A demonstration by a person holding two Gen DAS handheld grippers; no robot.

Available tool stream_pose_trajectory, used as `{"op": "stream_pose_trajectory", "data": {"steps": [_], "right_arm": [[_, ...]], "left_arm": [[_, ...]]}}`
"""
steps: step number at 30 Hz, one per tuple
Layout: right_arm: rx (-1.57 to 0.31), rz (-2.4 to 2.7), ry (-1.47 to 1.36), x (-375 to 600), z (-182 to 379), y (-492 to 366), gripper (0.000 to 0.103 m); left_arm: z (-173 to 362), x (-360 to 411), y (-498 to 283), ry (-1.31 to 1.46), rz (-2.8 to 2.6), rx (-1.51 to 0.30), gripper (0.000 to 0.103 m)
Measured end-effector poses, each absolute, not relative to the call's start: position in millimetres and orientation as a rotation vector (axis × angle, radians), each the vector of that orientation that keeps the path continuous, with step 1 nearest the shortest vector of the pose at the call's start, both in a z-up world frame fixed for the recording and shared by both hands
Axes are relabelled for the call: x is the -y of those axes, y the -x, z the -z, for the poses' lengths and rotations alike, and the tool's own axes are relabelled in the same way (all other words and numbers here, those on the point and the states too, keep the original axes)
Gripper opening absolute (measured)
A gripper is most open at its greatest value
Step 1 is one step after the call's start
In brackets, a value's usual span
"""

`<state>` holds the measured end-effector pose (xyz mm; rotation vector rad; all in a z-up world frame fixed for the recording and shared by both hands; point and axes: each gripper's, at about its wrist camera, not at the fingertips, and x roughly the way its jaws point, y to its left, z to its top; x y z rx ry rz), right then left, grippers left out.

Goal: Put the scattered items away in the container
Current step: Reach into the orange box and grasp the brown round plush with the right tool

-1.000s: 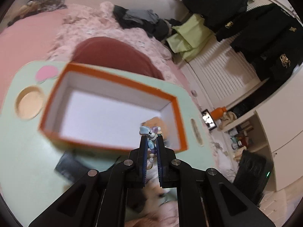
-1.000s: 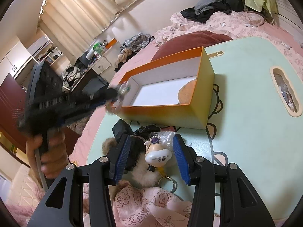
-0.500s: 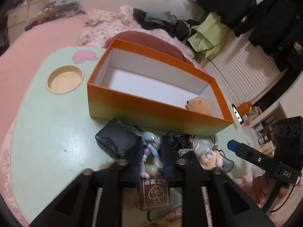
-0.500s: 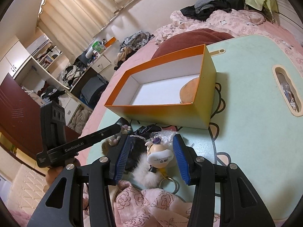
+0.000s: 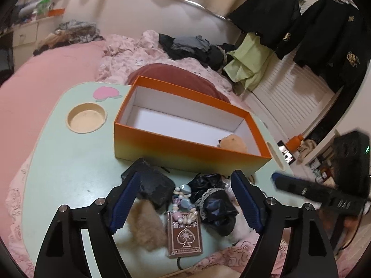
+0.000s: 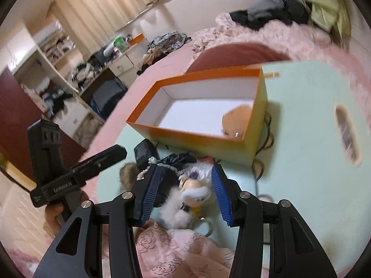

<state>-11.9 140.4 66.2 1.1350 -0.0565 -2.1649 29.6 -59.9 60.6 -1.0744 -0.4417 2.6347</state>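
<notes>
Two grippers over a mint-green lap table (image 5: 58,162). Left gripper (image 5: 185,185): jaws just opened wide, pastel bead charm (image 5: 183,199) released between them. Right gripper (image 6: 184,180): fingers flank, without visibly pressing, a white plush figure keychain (image 6: 192,190). Orange cardboard box (image 5: 185,153) at twelve o'clock.

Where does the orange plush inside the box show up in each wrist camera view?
Left wrist view: orange plush sits right of centre, in the orange box's right end.
Right wrist view: it sits centre-right, against the box's right wall.
Shared landmark: the orange box, with the cluttered pile in front.
</notes>
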Motion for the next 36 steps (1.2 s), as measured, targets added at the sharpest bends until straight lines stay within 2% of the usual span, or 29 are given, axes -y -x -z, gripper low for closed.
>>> {"op": "stream_pose_trajectory", "data": {"steps": [1, 2, 4, 8, 15, 18, 21, 23, 28, 36], "right_arm": [[-0.013, 2.208, -1.113, -138, -76, 13, 0.044], [-0.088, 2.257, -1.093, -134, -85, 14, 0.033], [-0.216, 2.320, -1.094, -127, -99, 23, 0.024], [-0.373, 2.285, -1.224, -106, -109, 57, 0.022], [-0.455, 2.023, -1.614, -64, -72, 116, 0.025], [-0.564, 2.061, -1.688, -53, -63, 132, 0.025], [-0.666, 2.071, -1.745, -42, -55, 142, 0.026], [-0.722, 2.052, -1.765, -34, -50, 144, 0.036], [-0.779, 2.113, -1.755, -30, -45, 145, 0.047], [-0.919, 2.121, -1.794, -32, -38, 146, 0.048]], "left_arm": [[-61, 59, -30, 1.076, -2.627, 0.442, 0.080], [-62, 59, -31, 1.074, -2.617, 0.442, 0.080], [-65, 58, -31, 1.063, -2.616, 0.440, 0.080], [-68, 59, -32, 1.051, -2.613, 0.448, 0.080], [-64, 58, -31, 1.068, -2.587, 0.469, 0.080], [-65, 58, -32, 1.062, -2.582, 0.470, 0.080], [-66, 58, -33, 1.056, -2.584, 0.471, 0.080], [-66, 59, -33, 1.053, -2.585, 0.475, 0.080], [-66, 60, -33, 1.063, -2.586, 0.481, 0.080], [-69, 63, -32, 1.043, -2.572, 0.519, 0.080]]}}
